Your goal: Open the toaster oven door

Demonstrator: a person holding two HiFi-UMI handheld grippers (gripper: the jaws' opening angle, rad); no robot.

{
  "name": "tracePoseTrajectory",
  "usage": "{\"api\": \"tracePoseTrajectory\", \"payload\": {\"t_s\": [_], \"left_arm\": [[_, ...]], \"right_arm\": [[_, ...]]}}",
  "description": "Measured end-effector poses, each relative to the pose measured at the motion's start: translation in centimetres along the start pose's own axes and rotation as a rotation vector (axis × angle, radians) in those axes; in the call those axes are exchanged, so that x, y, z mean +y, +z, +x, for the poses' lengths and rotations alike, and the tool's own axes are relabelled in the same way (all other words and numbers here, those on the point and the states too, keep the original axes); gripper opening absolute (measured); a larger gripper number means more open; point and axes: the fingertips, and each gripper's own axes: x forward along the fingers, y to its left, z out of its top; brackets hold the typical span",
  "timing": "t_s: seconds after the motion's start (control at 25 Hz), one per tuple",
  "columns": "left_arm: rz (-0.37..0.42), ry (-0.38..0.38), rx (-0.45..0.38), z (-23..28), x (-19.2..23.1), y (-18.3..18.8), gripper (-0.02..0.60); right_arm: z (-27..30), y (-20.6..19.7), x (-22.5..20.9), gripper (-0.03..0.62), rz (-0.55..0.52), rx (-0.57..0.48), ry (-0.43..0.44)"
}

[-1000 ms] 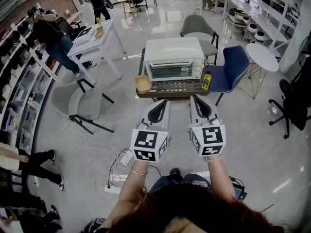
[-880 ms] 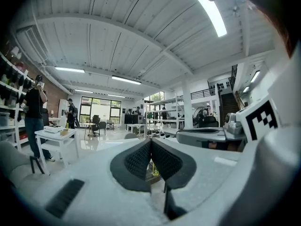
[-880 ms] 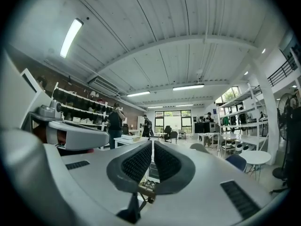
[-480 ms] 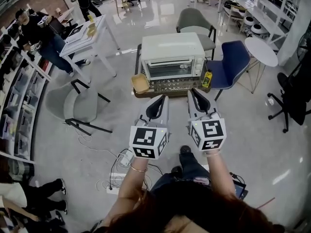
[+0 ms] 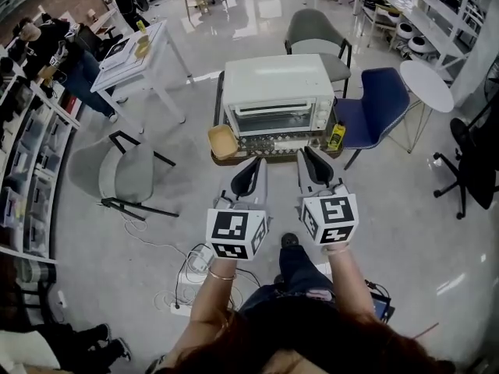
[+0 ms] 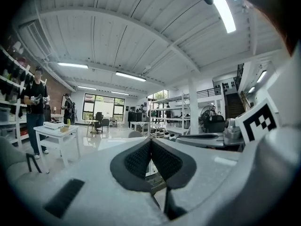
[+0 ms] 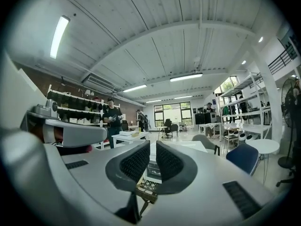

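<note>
The left tongs (image 5: pixel 256 166) are pinched shut, their ribbed black pads meeting tip to tip with nothing between. The right tongs (image 5: pixel 306 157) are all but closed: a thin slit between the pads, and nothing in it. Both point level at the toaster oven (image 5: pixel 277 84) and stop short of it, touching nothing.

The approach looks like the step in hand. One pair will need to open wide before it reaches the door (image 5: pixel 273 120). The grip probably belongs on a handle along the door's upper edge, though no view shows one clearly. If the door is hinged at the bottom, pull it out and down in an arc rather than straight back. The oven may slide, so steady its top with the other pair.

The oven is a cream, round-cornered box, likely painted metal, and its door is a dark glass pane. It sits on a low dark-wood tabletop (image 5: pixel 221 159) that is patterned along the front. A shallow wooden tray (image 5: pixel 222 141) lies at the oven's front-left corner, and a small yellow bottle (image 5: pixel 336 135) stands at its front-right.
</note>
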Motion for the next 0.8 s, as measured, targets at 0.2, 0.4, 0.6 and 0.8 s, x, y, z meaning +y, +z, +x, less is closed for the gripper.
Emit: {"api": "tracePoseTrajectory", "payload": {"t_s": [0.2, 0.4, 0.6, 0.8], "left_arm": [[-0.013, 0.026, 0.014, 2.9, 1.5, -1.0, 0.015], [-0.033, 0.057, 0.019, 5.8, 2.7, -2.1, 0.015], [-0.045, 0.082, 0.032, 7.9, 4.0, -3.1, 0.015], [-0.051, 0.101, 0.038, 9.8, 4.7, -4.2, 0.015]], "right_arm": [[3.1, -1.7, -1.3, 0.017, 0.027, 0.026, 0.012], [5.8, -3.2, -3.2, 0.021, 0.055, 0.047, 0.013], [8.0, -4.6, -4.6, 0.035, 0.082, 0.079, 0.020], [10.0, -6.1, -5.7, 0.042, 0.112, 0.104, 0.031]]}}
